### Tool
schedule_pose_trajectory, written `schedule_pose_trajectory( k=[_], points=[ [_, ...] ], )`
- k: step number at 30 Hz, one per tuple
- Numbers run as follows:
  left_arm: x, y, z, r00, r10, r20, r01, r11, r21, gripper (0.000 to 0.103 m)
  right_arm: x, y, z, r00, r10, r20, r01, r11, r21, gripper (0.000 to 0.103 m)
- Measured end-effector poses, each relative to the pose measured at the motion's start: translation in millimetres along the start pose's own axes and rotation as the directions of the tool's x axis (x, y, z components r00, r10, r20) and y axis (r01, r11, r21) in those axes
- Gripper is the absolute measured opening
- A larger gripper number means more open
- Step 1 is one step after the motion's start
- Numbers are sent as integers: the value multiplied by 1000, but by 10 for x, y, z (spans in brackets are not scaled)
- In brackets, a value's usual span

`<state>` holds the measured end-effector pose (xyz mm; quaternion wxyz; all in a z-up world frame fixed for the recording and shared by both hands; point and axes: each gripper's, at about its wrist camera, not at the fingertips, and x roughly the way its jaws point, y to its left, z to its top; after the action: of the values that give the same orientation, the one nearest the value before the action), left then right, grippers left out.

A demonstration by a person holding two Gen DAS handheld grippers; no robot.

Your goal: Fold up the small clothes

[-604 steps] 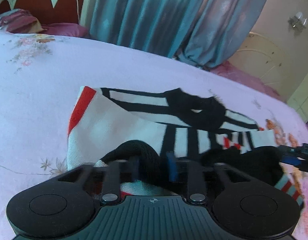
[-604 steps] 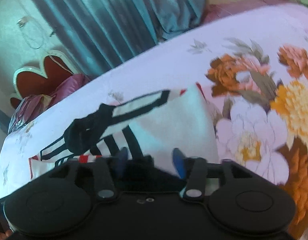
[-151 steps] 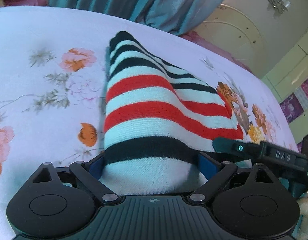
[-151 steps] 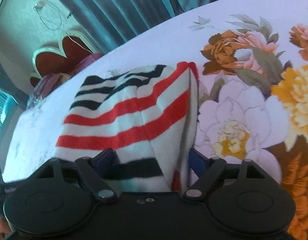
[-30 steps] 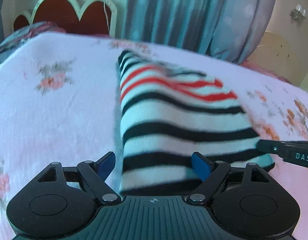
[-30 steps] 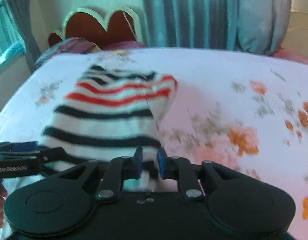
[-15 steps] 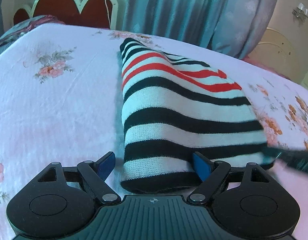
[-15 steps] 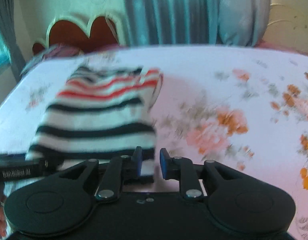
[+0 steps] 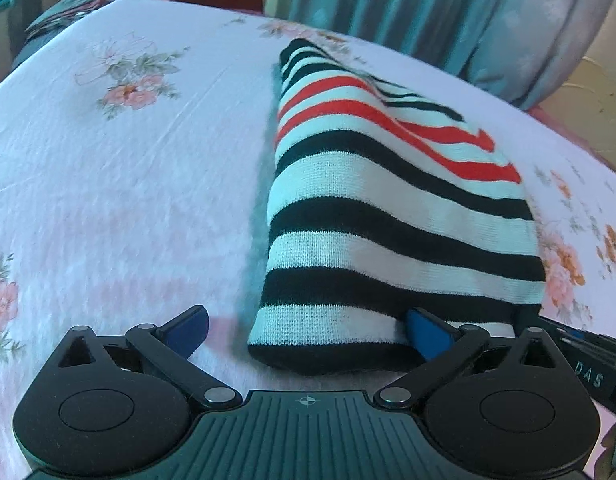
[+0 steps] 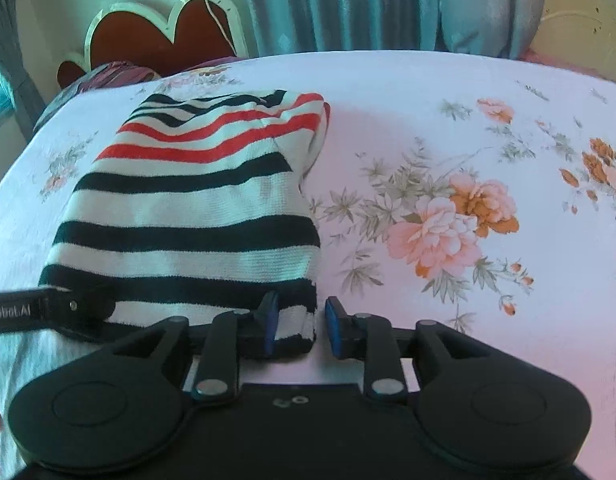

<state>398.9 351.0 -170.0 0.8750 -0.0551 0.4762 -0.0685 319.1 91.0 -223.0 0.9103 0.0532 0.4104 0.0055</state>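
Inspecting the left wrist view, I find the folded striped garment lying on the floral bedsheet, running from the lower centre of the frame up toward the upper centre, black and white bands nearest me and red bands farther up. My left gripper stands with its fingers spread wide: the left blue pad sits apart from the cloth over bare sheet, while the right blue pad touches the near right corner of the fold. Nothing is clamped between them. At the lower right edge of that frame a dark bar of my right gripper shows beside the garment's hem. In the right wrist view, the same garment fills the left half of the frame, and the sheet with pink and orange flowers fills the right half. My right gripper holds its fingers at a narrow gap astride the near right corner of the hem; the left pad lies against the cloth, the right pad stands just clear of it, so the corner is not pinched. A dark headboard occupies the upper left, and teal curtains hang across the top centre.
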Motion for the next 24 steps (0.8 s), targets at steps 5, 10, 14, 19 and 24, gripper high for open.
schedule_pose_trajectory(
  k=[5,10,14,19,24],
  points=[
    [-132,-159,-18,994,104,32,-106,993,55,103,-43,-52,67,1000,20,-21,-19,1000,22,29],
    [-588,-281,-109,991,119,61,-124,989,76,103,-496,-142,-3,996,86,19,-86,995,51,53],
    [-1230,-331,-308,986,78,150,-86,995,49,103,-1022,-202,-157,990,133,53,-133,991,-11,66],
    [-1984,-386,-700,961,93,259,-107,994,39,103,-1738,-397,-395,974,216,63,-214,976,-43,79],
    [-2565,-459,-1161,939,164,304,-191,980,60,103,-2455,-511,-661,961,248,118,-236,965,-111,91]
  ],
)
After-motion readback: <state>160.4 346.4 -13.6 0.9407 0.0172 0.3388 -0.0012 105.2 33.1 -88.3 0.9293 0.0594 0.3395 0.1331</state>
